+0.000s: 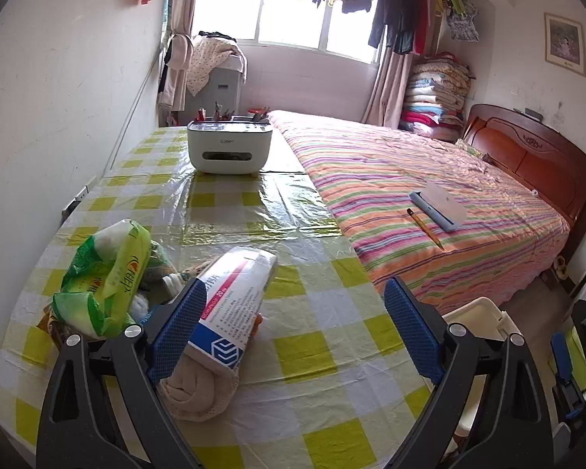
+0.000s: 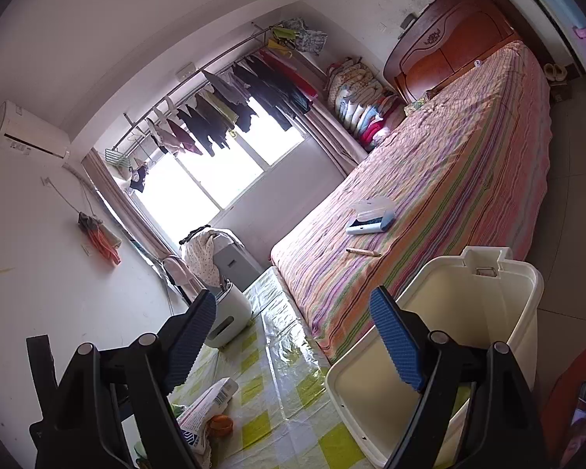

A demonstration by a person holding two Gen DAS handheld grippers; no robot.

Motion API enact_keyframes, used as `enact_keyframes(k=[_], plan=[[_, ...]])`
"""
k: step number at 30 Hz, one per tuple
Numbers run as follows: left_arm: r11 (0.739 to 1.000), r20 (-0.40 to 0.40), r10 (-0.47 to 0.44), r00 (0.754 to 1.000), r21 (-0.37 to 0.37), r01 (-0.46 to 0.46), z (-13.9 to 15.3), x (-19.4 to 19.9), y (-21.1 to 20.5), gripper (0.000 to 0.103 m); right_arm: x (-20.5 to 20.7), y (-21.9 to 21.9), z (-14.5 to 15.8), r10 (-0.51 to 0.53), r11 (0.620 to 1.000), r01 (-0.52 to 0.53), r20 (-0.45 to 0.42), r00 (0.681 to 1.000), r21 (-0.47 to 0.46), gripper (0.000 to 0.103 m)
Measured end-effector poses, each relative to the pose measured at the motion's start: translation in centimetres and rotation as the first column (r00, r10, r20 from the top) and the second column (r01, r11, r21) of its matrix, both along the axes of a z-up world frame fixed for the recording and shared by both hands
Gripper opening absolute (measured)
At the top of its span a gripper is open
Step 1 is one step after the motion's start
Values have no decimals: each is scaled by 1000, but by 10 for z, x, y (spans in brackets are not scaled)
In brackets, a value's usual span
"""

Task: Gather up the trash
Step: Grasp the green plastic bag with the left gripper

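Here the bed (image 1: 429,203) with its striped cover fills the right of the room, running up to a wooden headboard (image 1: 535,156). Beside it stands the bench (image 1: 254,203) under a yellow-checked plastic cloth. At the bench's near right edge, next to the bed, sits a white bin (image 2: 484,312), its mouth facing the right wrist camera and its inside bare as far as can be seen. A white organiser box (image 1: 230,146) stands at the far end of the bench. The trash lies at the near left of the bench: a crumpled green plastic bag (image 1: 105,277), a white-and-blue carton (image 1: 234,301) lying across a rolled beige cloth (image 1: 199,391), and a small orange piece (image 2: 220,424) just beside the carton. On the bed rest a pale flat case (image 1: 441,205) and a pencil (image 1: 426,228), near each other. The left tool (image 1: 293,328) hangs over the bench with its blue pads spread wide, the carton showing beside its left pad, nothing clamped. The right tool (image 2: 293,336) also stands apart and holds nothing, its right pad in front of the bin.
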State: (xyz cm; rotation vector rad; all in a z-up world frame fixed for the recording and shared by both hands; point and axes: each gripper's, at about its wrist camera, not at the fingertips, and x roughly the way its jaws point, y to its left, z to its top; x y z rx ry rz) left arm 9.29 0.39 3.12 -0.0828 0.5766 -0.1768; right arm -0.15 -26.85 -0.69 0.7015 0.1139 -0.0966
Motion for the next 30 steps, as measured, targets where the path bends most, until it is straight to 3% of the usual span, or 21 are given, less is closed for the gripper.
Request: enact_keyframes(k=[6, 13, 22, 27, 30], plan=[[988, 38, 120, 992, 97, -123, 14, 3, 54, 91, 13, 30, 3, 53, 997, -54, -21, 998, -59, 79], [969, -105, 209, 972, 153, -192, 3, 41, 114, 91, 28, 62, 5, 107, 988, -113, -52, 993, -109, 79], [953, -239, 211, 948, 267, -145, -26, 81, 121, 91, 40, 99, 4, 186, 966, -197, -80, 979, -165, 79], [918, -272, 232, 934, 379, -118, -45, 103, 113, 91, 41, 106, 3, 200, 961, -214, -89, 976, -178, 79], [909, -298, 245, 923, 401, -112, -55, 113, 116, 91, 47, 110, 3, 211, 958, -227, -107, 972, -175, 79]])
